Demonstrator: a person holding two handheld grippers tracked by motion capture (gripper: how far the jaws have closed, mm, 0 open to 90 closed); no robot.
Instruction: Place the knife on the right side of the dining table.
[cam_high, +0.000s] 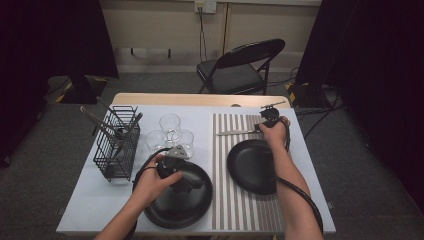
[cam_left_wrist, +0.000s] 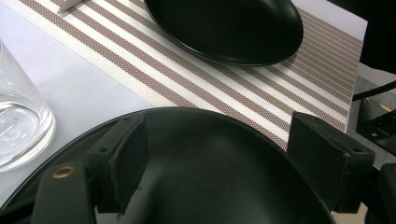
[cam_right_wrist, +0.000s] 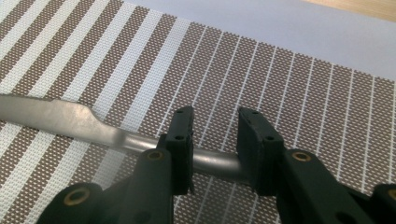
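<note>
- From above, my table (cam_high: 100, 195) is evenly lit while the room's sides fall dark.
- My close views are sharp; the plate (cam_left_wrist: 224, 28) shows soft glare.

Striped woven placemat (cam_high: 220, 200) on right half of white table (cam_high: 90, 200). Round black plate (cam_high: 250, 167) on placemat, near side; metal table knife (cam_high: 235, 132) on placemat behind it, lying crosswise. My right gripper (cam_high: 260, 127) at knife's handle end, handle between its jaws. Second round black plate (cam_high: 175, 205) left of placemat, near table's front edge, my left gripper (cam_high: 187, 186) over it. Three clear drinking glasses (cam_high: 170, 131) clustered behind that plate. Black wire basket (cam_high: 117, 145) with utensils left of glasses. Black folding chair (cam_high: 240, 67) beyond table's far edge.
</note>
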